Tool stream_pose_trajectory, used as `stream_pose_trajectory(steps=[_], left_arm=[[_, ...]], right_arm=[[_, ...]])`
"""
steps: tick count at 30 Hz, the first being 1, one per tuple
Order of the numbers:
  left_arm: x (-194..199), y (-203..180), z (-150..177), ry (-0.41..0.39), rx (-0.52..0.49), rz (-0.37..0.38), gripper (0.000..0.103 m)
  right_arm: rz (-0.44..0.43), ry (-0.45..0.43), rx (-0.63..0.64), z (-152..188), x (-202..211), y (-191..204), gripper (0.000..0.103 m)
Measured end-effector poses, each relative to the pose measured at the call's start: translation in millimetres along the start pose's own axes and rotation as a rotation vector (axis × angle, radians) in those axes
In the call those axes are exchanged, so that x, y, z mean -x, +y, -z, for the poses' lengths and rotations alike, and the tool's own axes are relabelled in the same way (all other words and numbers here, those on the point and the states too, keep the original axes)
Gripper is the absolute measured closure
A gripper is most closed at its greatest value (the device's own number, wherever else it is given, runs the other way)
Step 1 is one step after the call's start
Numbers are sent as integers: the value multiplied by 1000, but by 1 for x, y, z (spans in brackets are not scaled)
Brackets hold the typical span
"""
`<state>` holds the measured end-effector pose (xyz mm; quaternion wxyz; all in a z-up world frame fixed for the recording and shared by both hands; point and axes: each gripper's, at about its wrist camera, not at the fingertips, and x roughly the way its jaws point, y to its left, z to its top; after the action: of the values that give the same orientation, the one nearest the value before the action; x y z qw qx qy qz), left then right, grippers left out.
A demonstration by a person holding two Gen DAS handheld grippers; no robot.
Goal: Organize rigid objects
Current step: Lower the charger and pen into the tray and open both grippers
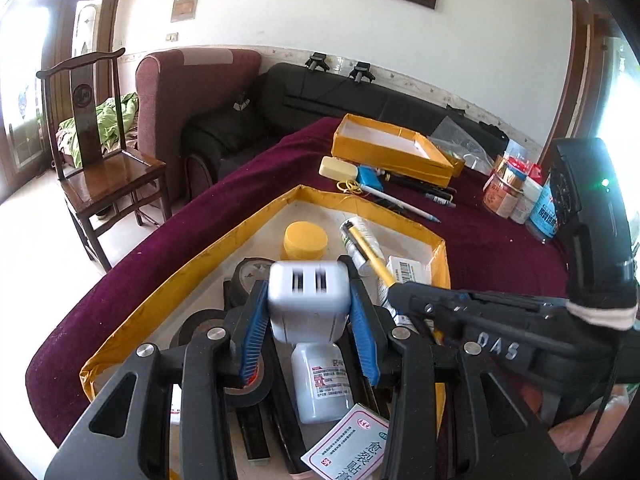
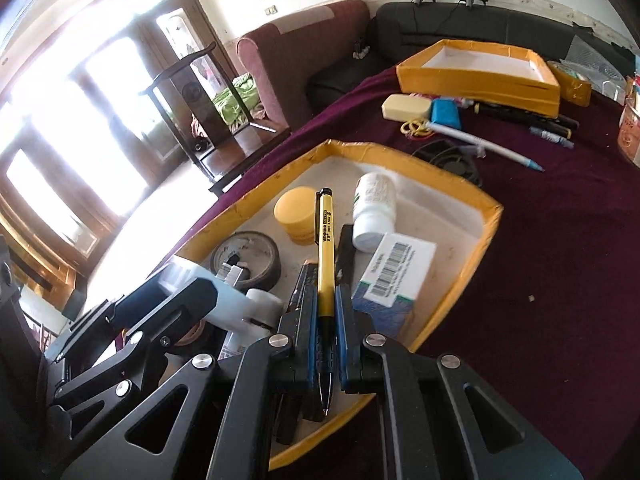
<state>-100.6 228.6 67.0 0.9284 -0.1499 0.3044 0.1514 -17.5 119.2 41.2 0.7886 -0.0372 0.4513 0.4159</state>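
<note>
I have the yellow pen pinched between my right gripper pads, its long axis running straight along the fingers, clip end forward over the tray and tip back toward the wrist. Along its barrel I can read "WINNING" and little else. My left gripper is clamped on the white charger, two slots facing forward, held above the same near tray.

Both loads hang over that yellow-taped tray, which already holds a yellow round lid, a white pill bottle, a barcoded box and rolls of black tape. In the left view the right gripper crosses in from the right with the pen tip toward the charger; its body carries raised letters "DAS".

The second, empty tray lies well ahead and to the right on the maroon cloth, with pens, a blue eraser and a cream case just in front of it. I judge the right hand nearer that pen row, so the pen probably goes forward and right.

A red-sealed packet with Chinese print lies under the left fingers.
</note>
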Motion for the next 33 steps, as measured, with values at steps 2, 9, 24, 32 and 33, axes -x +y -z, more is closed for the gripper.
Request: stream_pose_trajectory(steps=[2, 9, 24, 32, 33], left_arm=[[-1, 1, 0, 0, -2, -10, 65], [0, 2, 0, 4, -13, -17, 65], [18, -15, 0, -24, -44, -42, 46], [35, -33, 19, -87, -51, -122, 35], [38, -35, 22, -97, -54, -136, 35]], right_arm=[[-1, 8, 8, 2, -4, 3, 95], [-6, 2, 27, 8, -3, 7, 95], [-66, -49, 23, 23, 35, -10, 94], [-26, -84, 54, 42, 53, -23, 72], [-13, -90, 67, 44, 55, -22, 71]])
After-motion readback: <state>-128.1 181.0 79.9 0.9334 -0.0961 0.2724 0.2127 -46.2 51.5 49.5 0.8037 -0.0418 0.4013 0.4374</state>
